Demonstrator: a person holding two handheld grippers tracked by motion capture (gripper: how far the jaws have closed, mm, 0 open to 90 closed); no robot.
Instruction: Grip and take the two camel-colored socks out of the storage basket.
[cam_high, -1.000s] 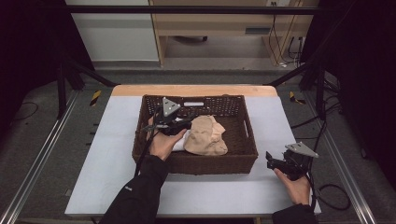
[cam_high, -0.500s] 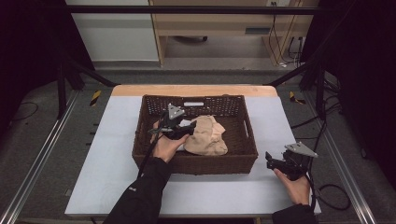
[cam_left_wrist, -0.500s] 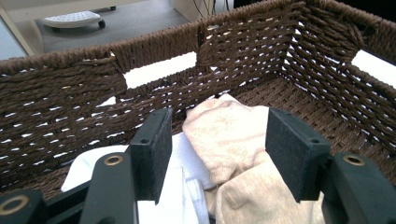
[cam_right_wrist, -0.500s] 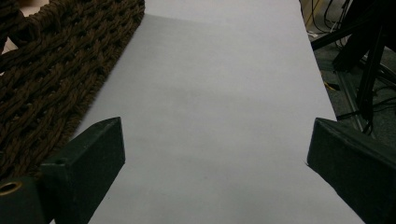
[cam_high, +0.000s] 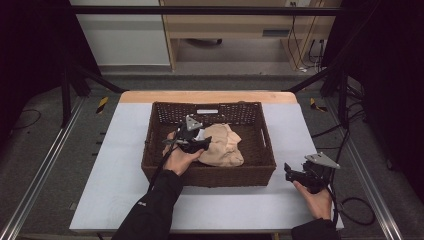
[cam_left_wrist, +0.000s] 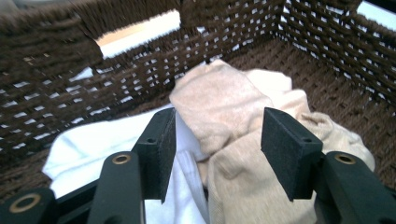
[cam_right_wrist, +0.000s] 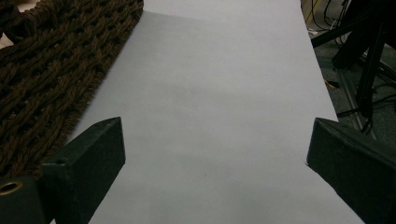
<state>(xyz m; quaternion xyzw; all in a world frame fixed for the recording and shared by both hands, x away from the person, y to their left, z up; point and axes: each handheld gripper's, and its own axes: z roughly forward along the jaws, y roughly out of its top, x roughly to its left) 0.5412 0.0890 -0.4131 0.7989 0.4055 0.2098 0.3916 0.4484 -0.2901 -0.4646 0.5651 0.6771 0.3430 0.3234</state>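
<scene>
A dark brown wicker basket (cam_high: 260, 165) stands in the middle of the table. Inside it lies a crumpled beige cloth (cam_high: 225, 146), with a white cloth (cam_left_wrist: 98, 142) beside it, partly under the beige one. My left gripper (cam_high: 201, 144) is inside the basket at the cloth's left edge. In the left gripper view it (cam_left_wrist: 217, 123) is open, its pads on either side of a fold of the beige cloth (cam_left_wrist: 224, 98) without closing on it. My right gripper (cam_high: 290, 171) rests on the table right of the basket, open wide (cam_right_wrist: 215, 128) and holding nothing.
The table top (cam_high: 120, 165) is covered with a pale grey sheet. The basket's woven outer wall (cam_right_wrist: 42, 70) runs along the left of the right gripper view. Metal frame rails and cables stand on the floor around the table.
My left gripper has moved slightly toward the near side and right within the basket, closer onto the beige cloth. The right gripper has stayed where it was.
</scene>
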